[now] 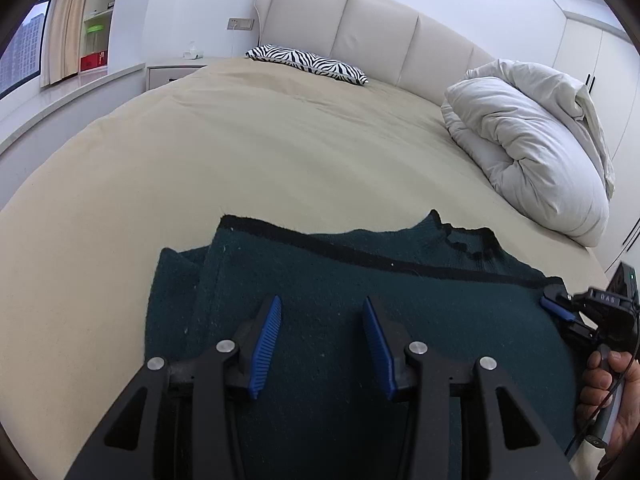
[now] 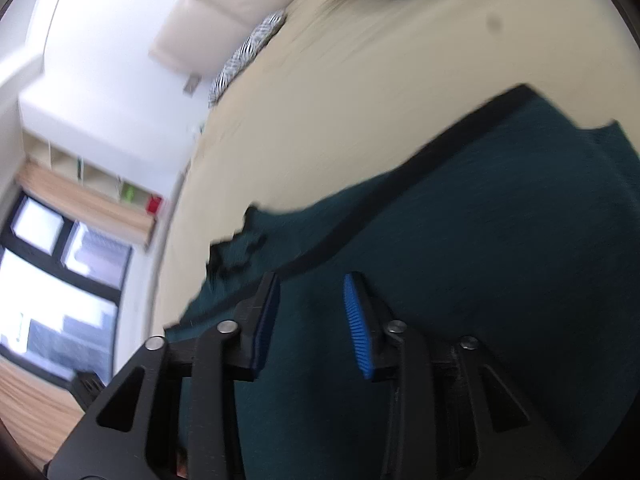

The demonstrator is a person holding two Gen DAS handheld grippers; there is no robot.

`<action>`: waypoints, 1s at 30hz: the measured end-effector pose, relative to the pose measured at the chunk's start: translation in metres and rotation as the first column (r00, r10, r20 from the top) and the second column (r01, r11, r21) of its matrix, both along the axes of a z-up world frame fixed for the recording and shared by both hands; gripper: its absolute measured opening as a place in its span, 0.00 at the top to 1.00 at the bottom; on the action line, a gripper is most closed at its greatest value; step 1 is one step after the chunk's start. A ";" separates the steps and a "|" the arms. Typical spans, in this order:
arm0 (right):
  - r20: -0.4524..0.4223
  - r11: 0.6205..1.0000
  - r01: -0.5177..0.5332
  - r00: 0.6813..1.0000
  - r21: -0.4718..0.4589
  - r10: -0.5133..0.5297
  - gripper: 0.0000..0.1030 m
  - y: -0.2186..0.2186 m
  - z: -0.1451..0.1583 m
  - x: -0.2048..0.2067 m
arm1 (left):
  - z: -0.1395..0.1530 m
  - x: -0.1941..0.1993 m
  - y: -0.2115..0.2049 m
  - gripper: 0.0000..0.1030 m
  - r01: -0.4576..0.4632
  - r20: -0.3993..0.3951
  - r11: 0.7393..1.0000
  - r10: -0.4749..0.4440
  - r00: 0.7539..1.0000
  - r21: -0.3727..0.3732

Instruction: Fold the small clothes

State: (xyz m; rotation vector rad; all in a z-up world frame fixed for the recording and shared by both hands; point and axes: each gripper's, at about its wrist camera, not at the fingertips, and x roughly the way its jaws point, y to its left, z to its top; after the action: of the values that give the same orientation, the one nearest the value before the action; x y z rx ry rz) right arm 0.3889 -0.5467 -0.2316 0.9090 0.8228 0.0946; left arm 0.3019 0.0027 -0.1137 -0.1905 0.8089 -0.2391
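Observation:
A dark green knitted garment (image 1: 400, 264) with black trim lies partly folded on the beige bed (image 1: 240, 152). In the left wrist view my left gripper (image 1: 322, 300) hovers just over its near part, open, with nothing between the blue pads. My right gripper (image 1: 560, 312) shows at the garment's right corner by the black trim, held by a hand (image 1: 608, 392). The right wrist view is blurred and tilted. There the right gripper (image 2: 312, 276) stands over the garment (image 2: 480, 240) with a gap between its pads and no cloth pinched.
A bunched white duvet (image 1: 528, 152) lies at the bed's right side. A zebra-striped pillow (image 1: 308, 62) rests against the cream headboard (image 1: 380, 28). A nightstand (image 1: 168, 72) and shelves stand at the far left. Bare sheet stretches beyond the garment.

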 end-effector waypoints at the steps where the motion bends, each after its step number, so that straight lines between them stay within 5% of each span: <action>1: 0.005 1.000 0.028 1.000 0.013 -0.028 0.93 -0.013 -0.004 -0.006 | -0.002 0.002 0.000 0.55 -0.002 -0.003 1.000 0.002 1.000 -0.001; 3: 0.038 0.996 0.064 0.997 0.059 -0.067 1.00 -0.035 -0.010 -0.020 | -0.004 0.004 0.000 0.55 -0.002 -0.007 1.000 0.002 1.000 -0.006; 10: 0.070 0.939 0.334 0.938 0.087 -0.340 0.97 -0.095 -0.011 -0.090 | -0.003 0.000 0.011 0.53 0.000 -0.007 0.998 -0.001 1.000 -0.068; 11: 0.067 0.939 0.337 0.937 0.073 -0.342 0.95 -0.095 -0.008 -0.096 | 0.000 -0.002 0.011 0.53 -0.005 -0.006 0.998 0.005 1.000 -0.062; 14: 0.046 0.950 0.266 0.964 -0.165 -0.262 0.85 -0.072 0.022 -0.106 | 0.012 -0.021 0.008 0.53 -0.001 0.004 0.999 0.001 1.000 -0.054; 17: 0.079 0.942 0.205 0.978 -0.265 -0.191 0.77 -0.048 0.044 -0.122 | 0.020 -0.044 0.000 0.50 0.044 0.035 0.997 -0.042 0.998 -0.061; 21: 0.104 0.981 0.066 0.993 -0.183 -0.047 0.70 -0.018 0.052 -0.126 | 0.010 -0.063 -0.013 0.49 0.073 0.004 0.997 -0.073 0.997 -0.038; 25: 0.037 0.981 -0.050 0.998 -0.188 0.058 0.68 0.002 0.034 -0.118 | 0.005 -0.075 -0.012 0.49 0.073 -0.005 0.997 -0.073 0.997 -0.010; 30: 0.027 0.992 0.083 0.996 -0.090 -0.081 0.91 -0.026 0.006 -0.137 | 0.007 -0.084 0.019 0.53 0.033 -0.013 0.999 -0.033 0.999 -0.037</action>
State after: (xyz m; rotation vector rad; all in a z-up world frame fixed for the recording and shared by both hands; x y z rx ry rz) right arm 0.2517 -0.5723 -0.2252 0.8528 0.7613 -0.0036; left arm 0.2181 0.0217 -0.1071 -0.2135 0.8220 -0.2838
